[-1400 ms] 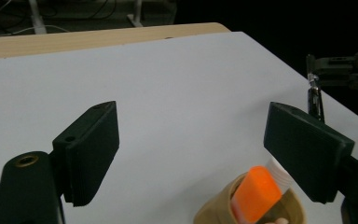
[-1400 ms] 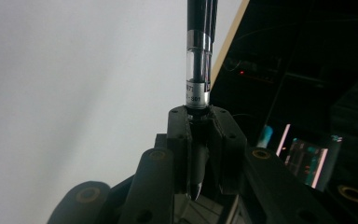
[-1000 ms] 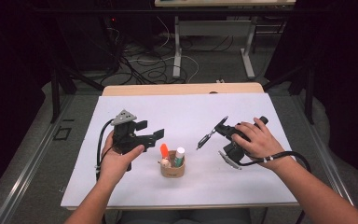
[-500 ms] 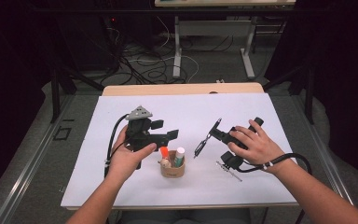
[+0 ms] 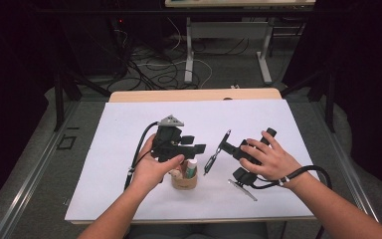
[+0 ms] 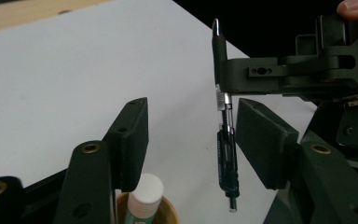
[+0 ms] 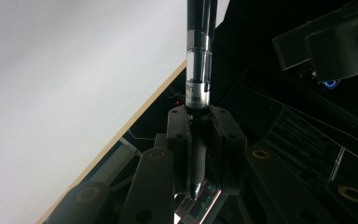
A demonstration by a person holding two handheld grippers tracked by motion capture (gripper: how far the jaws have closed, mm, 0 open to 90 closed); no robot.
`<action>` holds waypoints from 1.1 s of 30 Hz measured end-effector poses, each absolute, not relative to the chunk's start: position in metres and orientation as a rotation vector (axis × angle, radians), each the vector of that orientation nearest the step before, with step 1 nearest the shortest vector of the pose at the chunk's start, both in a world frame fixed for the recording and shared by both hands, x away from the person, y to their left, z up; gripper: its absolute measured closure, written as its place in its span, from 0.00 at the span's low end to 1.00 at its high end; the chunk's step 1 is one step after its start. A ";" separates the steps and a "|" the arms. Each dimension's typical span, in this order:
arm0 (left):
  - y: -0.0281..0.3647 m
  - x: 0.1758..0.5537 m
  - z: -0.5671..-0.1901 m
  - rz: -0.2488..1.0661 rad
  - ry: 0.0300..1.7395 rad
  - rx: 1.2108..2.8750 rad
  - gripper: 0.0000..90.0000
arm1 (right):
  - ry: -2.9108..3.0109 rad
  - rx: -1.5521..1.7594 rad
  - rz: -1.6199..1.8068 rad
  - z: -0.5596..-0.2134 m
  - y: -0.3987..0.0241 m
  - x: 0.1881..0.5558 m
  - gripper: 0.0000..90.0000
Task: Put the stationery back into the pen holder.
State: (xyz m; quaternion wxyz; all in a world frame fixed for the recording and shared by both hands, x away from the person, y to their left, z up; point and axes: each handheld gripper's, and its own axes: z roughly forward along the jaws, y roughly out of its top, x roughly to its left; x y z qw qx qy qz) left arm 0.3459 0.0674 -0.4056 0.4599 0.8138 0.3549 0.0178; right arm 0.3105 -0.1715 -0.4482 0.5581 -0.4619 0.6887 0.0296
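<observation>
My right gripper [image 7: 199, 135] is shut on a black pen with a clear band [image 7: 199, 70], and it holds the pen tilted above the white sheet [image 5: 129, 129]. In the high view that pen [image 5: 213, 160] hangs just right of a small brown cup [image 5: 184, 183]. The cup holds a white-capped glue stick [image 5: 192, 168]. My left gripper [image 5: 199, 147] hovers over the cup, pointing at the pen. Its jaws have just been closing. In the left gripper view the pen [image 6: 227, 158] stands between them, close to one pad, and I see no pad pressing on it. The cup rim [image 6: 168, 210] and glue stick [image 6: 144, 193] lie below.
The white sheet covers most of a wooden table whose bare edge [image 5: 194, 94] runs along the back. Beyond it are a metal stand [image 5: 189, 50] and loose cables [image 5: 154, 69] on the floor. Cables trail from both grippers toward the person.
My left gripper has moved right, over the cup and up to the pen, and its jaws have narrowed. The right hand has shifted the pen a little left, toward it.
</observation>
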 end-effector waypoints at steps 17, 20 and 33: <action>0.040 0.354 -0.414 -0.109 0.892 2.101 0.68 | 1.612 -1.114 0.100 -0.453 -0.167 0.310 0.89; 0.036 0.355 -0.418 -0.112 0.902 2.110 0.69 | 1.616 -1.119 0.099 -0.453 -0.166 0.310 0.89; 0.024 0.356 -0.423 -0.153 0.961 2.135 0.79 | 1.615 -1.136 0.092 -0.455 -0.164 0.309 0.89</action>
